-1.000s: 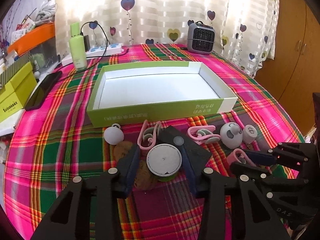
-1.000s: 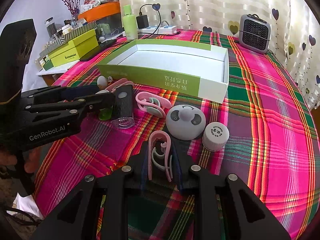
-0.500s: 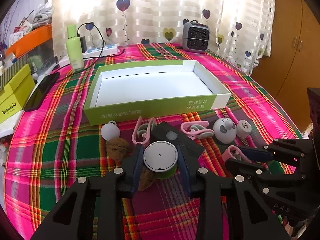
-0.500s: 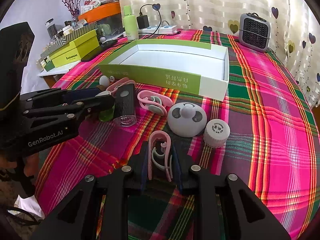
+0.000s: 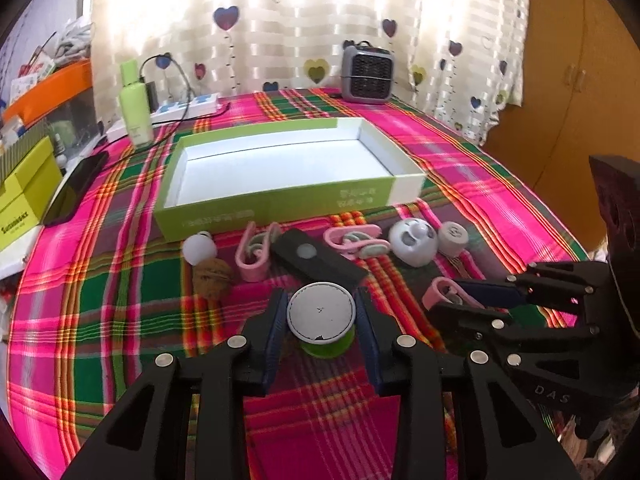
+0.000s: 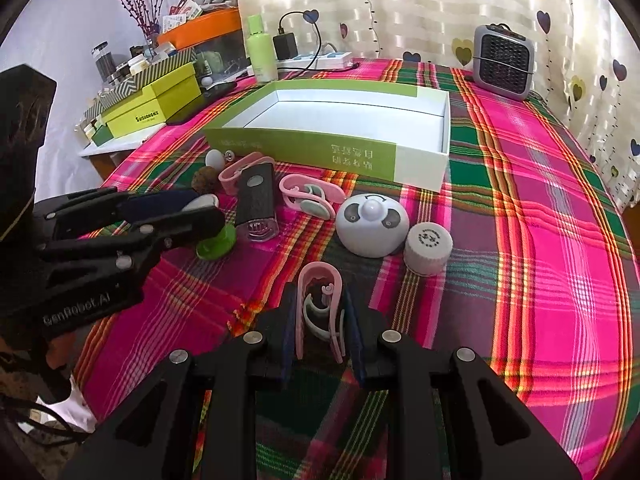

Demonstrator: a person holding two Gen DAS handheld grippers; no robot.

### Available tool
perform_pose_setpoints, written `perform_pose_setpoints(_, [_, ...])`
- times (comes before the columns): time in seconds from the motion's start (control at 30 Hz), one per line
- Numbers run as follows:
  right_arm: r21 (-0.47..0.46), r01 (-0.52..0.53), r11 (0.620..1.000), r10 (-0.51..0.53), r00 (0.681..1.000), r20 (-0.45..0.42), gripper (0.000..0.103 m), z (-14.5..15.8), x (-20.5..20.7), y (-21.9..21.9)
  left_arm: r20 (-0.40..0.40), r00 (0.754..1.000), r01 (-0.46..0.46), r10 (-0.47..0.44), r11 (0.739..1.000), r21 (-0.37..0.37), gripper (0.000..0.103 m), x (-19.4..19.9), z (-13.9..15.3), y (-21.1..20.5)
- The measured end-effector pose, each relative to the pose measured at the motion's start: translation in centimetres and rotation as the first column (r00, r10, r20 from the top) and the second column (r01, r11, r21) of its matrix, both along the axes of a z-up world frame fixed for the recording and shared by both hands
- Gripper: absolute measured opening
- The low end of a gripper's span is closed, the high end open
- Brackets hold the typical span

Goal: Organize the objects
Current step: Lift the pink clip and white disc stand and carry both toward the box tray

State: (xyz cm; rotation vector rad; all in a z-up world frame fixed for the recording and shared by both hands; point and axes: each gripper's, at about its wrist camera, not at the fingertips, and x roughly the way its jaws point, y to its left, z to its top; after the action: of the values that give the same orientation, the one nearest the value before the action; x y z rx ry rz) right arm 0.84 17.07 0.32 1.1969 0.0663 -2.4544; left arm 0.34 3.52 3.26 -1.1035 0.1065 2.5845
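Observation:
My left gripper (image 5: 322, 322) is shut on a white-topped green round stand (image 5: 321, 312), lifted a little off the plaid cloth; it also shows in the right wrist view (image 6: 216, 240). My right gripper (image 6: 320, 316) is shut on a pink clip (image 6: 320, 304), also seen in the left wrist view (image 5: 440, 294). An open green-and-white box (image 5: 280, 204) stands behind, empty. In front of it lie a white ball (image 5: 199, 248), a walnut (image 5: 211, 276), two more pink clips (image 5: 256, 254) (image 5: 356, 240), a black case (image 5: 316, 260), a white panda dome (image 5: 413, 242) and a white cap (image 5: 453, 236).
At the back stand a grey heater (image 5: 367, 76), a green bottle (image 5: 136, 108) and a power strip (image 5: 188, 106). A black phone (image 5: 76, 188) and yellow-green boxes (image 5: 24, 196) lie at the left. A wooden cabinet (image 5: 580, 80) is at the right.
My left gripper closed onto the round stand and drew back and up with it, away from the walnut and black case. The right gripper stayed shut on its pink clip.

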Motion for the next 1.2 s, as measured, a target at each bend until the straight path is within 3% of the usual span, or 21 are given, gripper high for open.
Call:
perform_pose_setpoints(0.2, [-0.008,0.008,1.000,-0.008,1.000,-0.001,0.024,0.0,0.3,0.2,-0.014,0.999,0.039,-0.039,0.998,-0.043,0.032,1.0,-0.4,1.3])
perform_pose_setpoints(0.5, [-0.008,0.016,1.000,-0.016,1.000,0.004,0.024,-0.4,0.3,0.3,0.031,0.999,0.041,-0.040,0.999,-0.016,0.033,0.7,-1.0,1.7])
perform_pose_setpoints(0.8, [0.016,0.017,1.000,-0.017,1.000,-0.012,0.024,-0.5,0.3,0.2,0.070,0.997,0.025,-0.023,0.999,-0.033,0.035,0.1,-2.1,2.2])
perform_pose_setpoints(1.2, [0.043,0.028,0.999,-0.026,0.999,-0.039,0.025,-0.5,0.4,-0.1,0.055,0.998,-0.009,0.011,0.999,-0.047,0.035,-0.1,-2.1,2.4])
